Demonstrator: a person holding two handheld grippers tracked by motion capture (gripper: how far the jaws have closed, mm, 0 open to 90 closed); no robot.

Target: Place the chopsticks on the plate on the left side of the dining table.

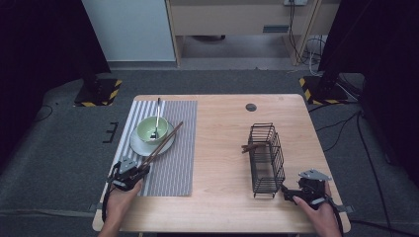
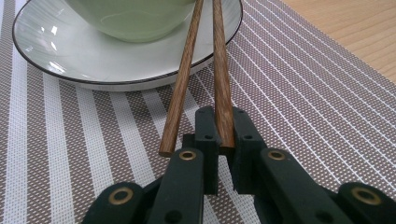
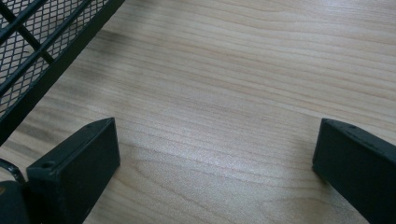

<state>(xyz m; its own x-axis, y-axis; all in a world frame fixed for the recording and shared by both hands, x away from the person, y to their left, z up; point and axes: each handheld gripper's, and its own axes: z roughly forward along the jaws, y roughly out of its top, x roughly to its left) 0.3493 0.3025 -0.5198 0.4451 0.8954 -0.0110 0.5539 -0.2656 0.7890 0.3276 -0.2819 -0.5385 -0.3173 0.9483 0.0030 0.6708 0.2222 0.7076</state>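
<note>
Two brown wooden chopsticks (image 1: 164, 139) lean from the striped placemat (image 1: 174, 163) onto the white plate (image 1: 140, 146) under a green bowl (image 1: 151, 129). My left gripper (image 1: 140, 170) sits at their near ends. In the left gripper view it (image 2: 223, 117) is shut on the right-hand chopstick (image 2: 219, 70); the other chopstick (image 2: 182, 88) lies loose just beside the left jaw. A spoon (image 1: 157, 114) rests in the bowl. My right gripper (image 1: 287, 191) rests on the table by the near corner of a black wire basket (image 1: 267, 158), and it (image 3: 215, 140) stands open over bare wood.
A brown wooden stick (image 1: 249, 147) pokes out of the basket's left side. The bowl (image 2: 130, 18) and plate (image 2: 60, 60) stand close ahead of the left jaws. The basket's mesh (image 3: 42, 46) lies just left of the right jaws. A round grommet (image 1: 251, 107) marks the table's far side.
</note>
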